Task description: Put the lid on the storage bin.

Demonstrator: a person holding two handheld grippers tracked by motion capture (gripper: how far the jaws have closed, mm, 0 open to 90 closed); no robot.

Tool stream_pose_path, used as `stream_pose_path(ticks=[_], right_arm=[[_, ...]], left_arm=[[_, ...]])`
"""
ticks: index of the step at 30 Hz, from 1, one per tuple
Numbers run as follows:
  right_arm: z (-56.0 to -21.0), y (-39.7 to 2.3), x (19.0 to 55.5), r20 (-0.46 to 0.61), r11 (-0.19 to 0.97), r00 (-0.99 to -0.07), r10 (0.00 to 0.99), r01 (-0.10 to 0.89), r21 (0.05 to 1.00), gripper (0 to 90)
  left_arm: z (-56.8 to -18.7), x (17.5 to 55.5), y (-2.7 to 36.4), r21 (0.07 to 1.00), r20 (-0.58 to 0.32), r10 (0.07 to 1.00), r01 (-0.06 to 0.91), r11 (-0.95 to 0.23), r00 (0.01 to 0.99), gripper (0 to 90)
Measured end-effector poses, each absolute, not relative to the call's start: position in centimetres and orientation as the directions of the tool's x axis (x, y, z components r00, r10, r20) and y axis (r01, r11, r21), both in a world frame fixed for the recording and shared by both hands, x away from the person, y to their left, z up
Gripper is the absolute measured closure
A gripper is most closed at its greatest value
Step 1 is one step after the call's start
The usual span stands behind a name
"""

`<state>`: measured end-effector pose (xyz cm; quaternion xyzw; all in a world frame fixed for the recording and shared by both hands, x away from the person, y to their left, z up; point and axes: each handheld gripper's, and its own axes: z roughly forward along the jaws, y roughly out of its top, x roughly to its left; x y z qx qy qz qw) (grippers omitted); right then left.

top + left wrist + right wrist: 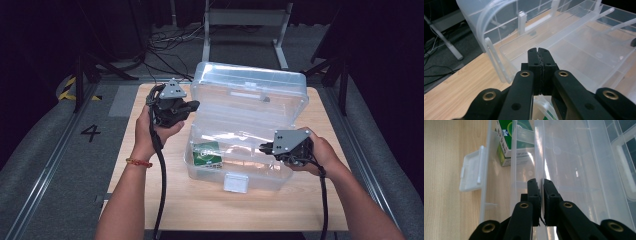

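The table (150, 210) carries a clear box (260, 181), lid (250, 92) thrown back and standing open at 12 o'clock. Nearest, at the box's front wall, its latch (235, 182) hangs at 6 o'clock. Inside, at the box's 9 o'clock end, lies a green carton (207, 152).

The right gripper (264, 147) sits at the box's 3 o'clock end, pointing toward 9 o'clock. In the right gripper view its jaws are pinched on a thin clear wall (539, 155) of the inner tray, the pads pressed to either side of it. From there the carton (507, 137) lies far ahead at 11 o'clock and the latch (471, 170) at 10 o'clock, outside the front wall.

Farther back, the left gripper (192, 105) is held at the box's 10 o'clock corner, just beside the lid's edge, pointing toward 3 o'clock. In the left gripper view its jaws are pressed flat together with nothing between them, above the box's near rim (506, 53), with the curved lid (491, 17) rising at 11 o'clock.
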<state>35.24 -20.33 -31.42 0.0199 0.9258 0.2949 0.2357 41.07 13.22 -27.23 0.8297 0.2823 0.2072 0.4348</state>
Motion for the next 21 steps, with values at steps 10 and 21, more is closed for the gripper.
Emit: stream_pose_path(ticks=[10,21], right_arm=[[-32.2,-20.5,34.4,-0.405,0.829,-0.9,0.161,-0.099,0.55,86.0],[-32.8,-20.7,33.6,-0.428,0.817,-0.88,0.208,-0.084,0.57,82.4]], left_arm=[[-27.8,40.4,13.2,0.857,0.073,0.639,0.28,-0.433,0.766,89.9],[-28.3,39.7,13.4,0.855,0.079,0.625,0.27,-0.443,0.776,89.9]])
